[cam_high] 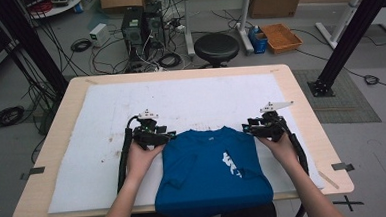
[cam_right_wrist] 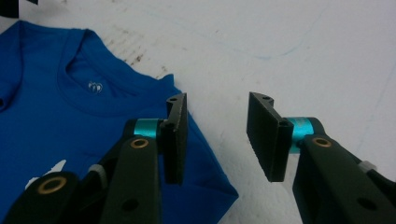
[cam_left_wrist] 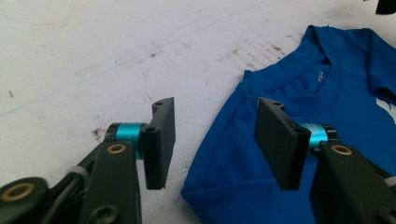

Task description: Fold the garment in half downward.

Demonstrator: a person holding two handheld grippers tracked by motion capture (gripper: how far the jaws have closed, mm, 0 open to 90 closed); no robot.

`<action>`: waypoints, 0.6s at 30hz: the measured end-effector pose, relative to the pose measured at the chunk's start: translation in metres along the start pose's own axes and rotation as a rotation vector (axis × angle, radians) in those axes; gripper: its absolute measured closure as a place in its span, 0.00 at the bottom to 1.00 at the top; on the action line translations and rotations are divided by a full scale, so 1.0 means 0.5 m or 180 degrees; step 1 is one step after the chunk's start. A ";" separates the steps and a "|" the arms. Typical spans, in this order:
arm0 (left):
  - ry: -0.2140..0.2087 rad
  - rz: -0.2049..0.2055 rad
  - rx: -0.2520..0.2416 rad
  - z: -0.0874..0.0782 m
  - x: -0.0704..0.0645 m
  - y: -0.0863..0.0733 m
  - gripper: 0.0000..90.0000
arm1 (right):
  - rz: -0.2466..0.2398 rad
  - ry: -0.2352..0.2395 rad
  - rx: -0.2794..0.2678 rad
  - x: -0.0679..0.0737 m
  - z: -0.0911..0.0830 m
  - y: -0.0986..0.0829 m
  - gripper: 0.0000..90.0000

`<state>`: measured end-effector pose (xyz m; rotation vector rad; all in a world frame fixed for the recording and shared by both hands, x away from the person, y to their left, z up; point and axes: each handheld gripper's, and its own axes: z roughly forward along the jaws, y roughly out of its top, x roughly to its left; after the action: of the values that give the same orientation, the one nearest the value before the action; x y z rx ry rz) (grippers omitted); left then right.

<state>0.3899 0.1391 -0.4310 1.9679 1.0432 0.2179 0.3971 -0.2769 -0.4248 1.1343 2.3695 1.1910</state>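
Note:
A blue T-shirt (cam_high: 212, 170) with a white print lies folded on the white mat, its collar toward the far side and its lower part hanging over the table's front edge. My left gripper (cam_high: 168, 135) is open at the shirt's left shoulder; in its own view the left gripper (cam_left_wrist: 215, 140) straddles the shoulder edge of the T-shirt (cam_left_wrist: 327, 93), jaws wide apart with nothing clamped. My right gripper (cam_high: 247, 128) is open at the right shoulder; seen from its camera, the right gripper (cam_right_wrist: 217, 137) has one jaw over the T-shirt (cam_right_wrist: 56, 116) and the other over the mat.
The white mat (cam_high: 130, 101), stained with brown marks, covers most of the wooden table (cam_high: 56, 115). Beyond the table stand a black stool (cam_high: 216, 47), computer towers and cables on the floor. Black frame posts rise at both sides.

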 end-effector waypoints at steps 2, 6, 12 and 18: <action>0.0022 0.0039 0.0049 0.004 -0.003 -0.001 0.58 | 0.0018 0.0016 0.0081 0.001 0.008 -0.003 0.67; 0.0033 0.0121 0.0133 0.017 -0.007 -0.002 0.61 | 0.0002 0.0047 0.0171 0.002 0.020 -0.006 0.67; 0.0059 0.0128 0.0287 0.039 -0.007 -0.002 0.61 | -0.0022 0.0033 0.0246 0.004 0.033 -0.006 0.67; 0.0089 0.0170 0.0336 0.036 -0.013 -0.002 0.70 | -0.0075 0.0060 0.0362 0.004 0.047 -0.010 0.73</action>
<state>0.3944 0.1234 -0.4412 2.0949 1.0395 0.2240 0.4057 -0.2636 -0.4433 1.1306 2.4858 1.0758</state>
